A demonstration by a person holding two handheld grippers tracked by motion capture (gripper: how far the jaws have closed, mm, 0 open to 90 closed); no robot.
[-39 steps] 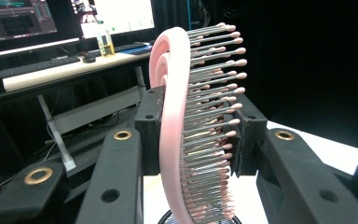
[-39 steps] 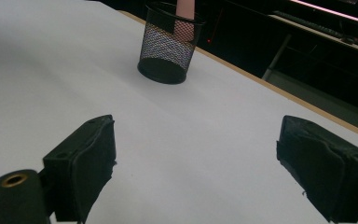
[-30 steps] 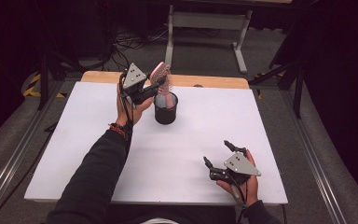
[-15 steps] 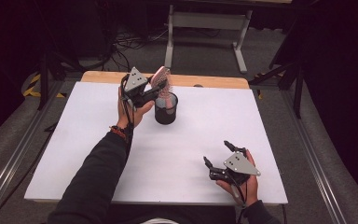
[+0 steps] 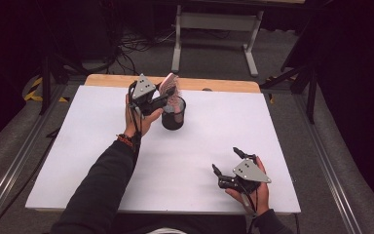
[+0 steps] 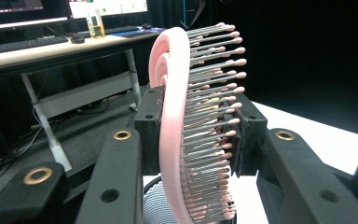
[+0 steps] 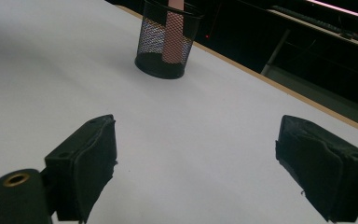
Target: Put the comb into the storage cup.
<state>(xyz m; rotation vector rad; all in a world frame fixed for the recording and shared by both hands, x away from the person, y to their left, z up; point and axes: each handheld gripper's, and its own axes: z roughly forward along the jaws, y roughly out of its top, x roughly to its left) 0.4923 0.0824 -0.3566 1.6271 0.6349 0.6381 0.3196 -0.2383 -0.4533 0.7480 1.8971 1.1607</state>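
White table (image 5: 102, 161) | pink pin-bristled hairbrush (image 6: 177, 121) clamped in left tongs (image 5: 161, 99) | right tongs (image 5: 230, 162) wide

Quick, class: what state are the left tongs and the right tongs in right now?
Left tongs: closed on the pink hairbrush, its handle down in the black mesh cup.
Right tongs: open, holding nothing, over the white table.

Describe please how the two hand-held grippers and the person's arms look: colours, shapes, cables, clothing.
Both the left gripper and the right gripper are black, each topped by a grey three-cornered plate with small screws. Their jaws are blocky black bars with brass-coloured rivets and dark padded tips. A thin black cable trails from each. The person wears dark long sleeves, and a reddish bracelet circles the left wrist.
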